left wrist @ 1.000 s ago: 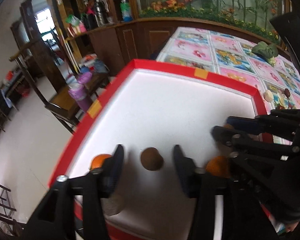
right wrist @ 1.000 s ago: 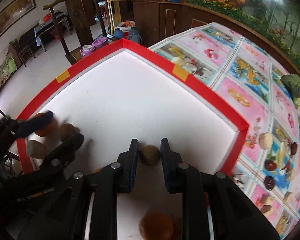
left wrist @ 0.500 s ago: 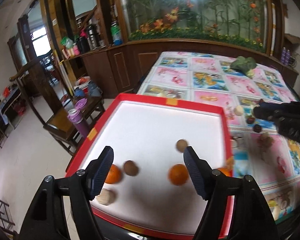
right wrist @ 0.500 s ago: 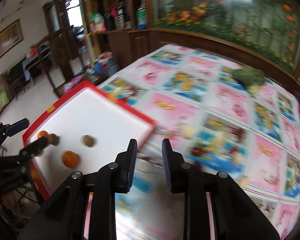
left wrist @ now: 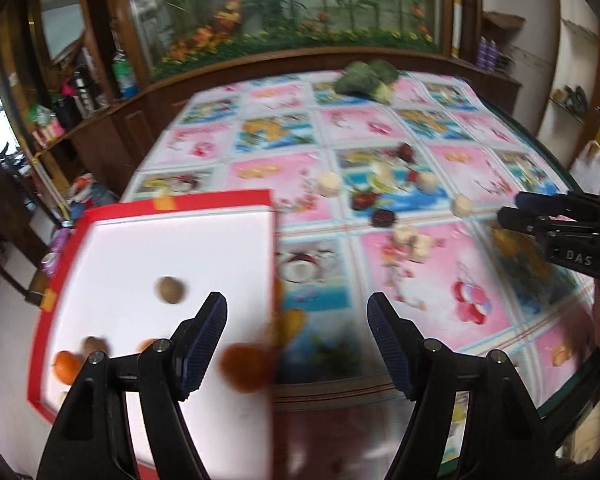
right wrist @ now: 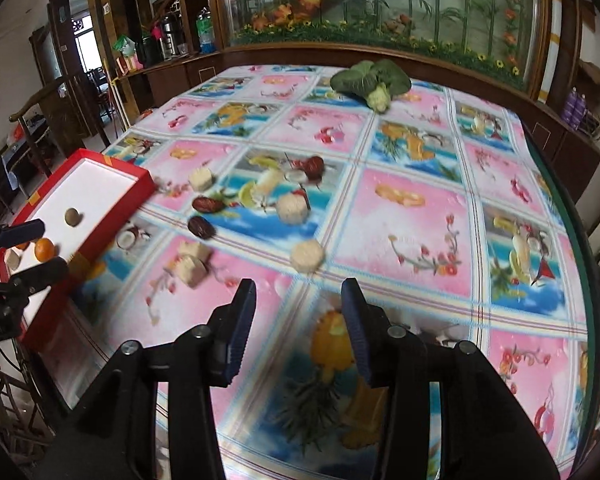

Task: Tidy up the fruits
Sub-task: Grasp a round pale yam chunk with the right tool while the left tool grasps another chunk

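Both views have swung off the red tray (right wrist: pixel 112 168); right hand-held gripper (left wrist: pixel 511 210) reads "DAS".

tray (left wrist: pixel 56 280) corner cut off — orange fruit (left wrist: pixel 244 366) blurred

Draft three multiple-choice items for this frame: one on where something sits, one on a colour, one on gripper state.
1. Where does the leafy green vegetable lie?
A. in the tray
B. on the tablecloth at the table's far end
C. between the right gripper's fingers

2. What colour is the tray's rim?
A. red
B. blue
C. green

3. How is the right gripper?
A. shut on an orange
B. shut, empty
C. open, empty

Answers: 1 B, it rests near the far edge, beyond the scattered pieces. 2 A, red border around a white floor. 3 C, the tablecloth shows through the gap.
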The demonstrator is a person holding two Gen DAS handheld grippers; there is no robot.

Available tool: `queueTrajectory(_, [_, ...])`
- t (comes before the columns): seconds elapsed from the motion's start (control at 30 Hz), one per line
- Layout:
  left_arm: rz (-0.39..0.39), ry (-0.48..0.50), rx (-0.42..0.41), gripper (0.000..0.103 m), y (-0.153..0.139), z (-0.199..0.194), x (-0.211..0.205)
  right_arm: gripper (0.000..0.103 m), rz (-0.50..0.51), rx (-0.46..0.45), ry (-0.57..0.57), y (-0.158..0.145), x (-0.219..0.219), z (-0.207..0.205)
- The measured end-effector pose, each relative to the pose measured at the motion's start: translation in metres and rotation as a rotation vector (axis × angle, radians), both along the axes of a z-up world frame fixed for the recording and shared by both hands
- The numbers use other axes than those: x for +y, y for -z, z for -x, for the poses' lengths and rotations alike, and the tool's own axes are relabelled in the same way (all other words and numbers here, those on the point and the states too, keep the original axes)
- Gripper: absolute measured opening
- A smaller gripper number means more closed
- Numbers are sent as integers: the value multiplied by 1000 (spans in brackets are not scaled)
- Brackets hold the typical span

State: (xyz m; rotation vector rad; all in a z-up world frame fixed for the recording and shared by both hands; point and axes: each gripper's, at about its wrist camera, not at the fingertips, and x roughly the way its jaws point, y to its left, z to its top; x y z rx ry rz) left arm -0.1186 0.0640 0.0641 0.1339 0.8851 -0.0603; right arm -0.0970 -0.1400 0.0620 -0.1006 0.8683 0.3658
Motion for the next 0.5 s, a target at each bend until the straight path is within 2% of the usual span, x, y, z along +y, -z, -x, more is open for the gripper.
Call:
queueTrajectory(0.2, [20, 69, 49, 73, 8, -4, -26, 46, -26, 32, 6, 15, -5, -10])
queueTrajectory(0.33, [71, 114, 104, 72, 17, -16, -42, 46, -10, 42, 17, 19, 5, -30])
queueTrajectory(0.4, [76, 121, 119, 67, 21, -20, -47, 46, -5, 60, 22, 22, 9, -41])
queueTrajectory(0.5, [84, 112, 143, 64, 27, -29, -50, 46, 6, 64, 28, 24, 14, -54])
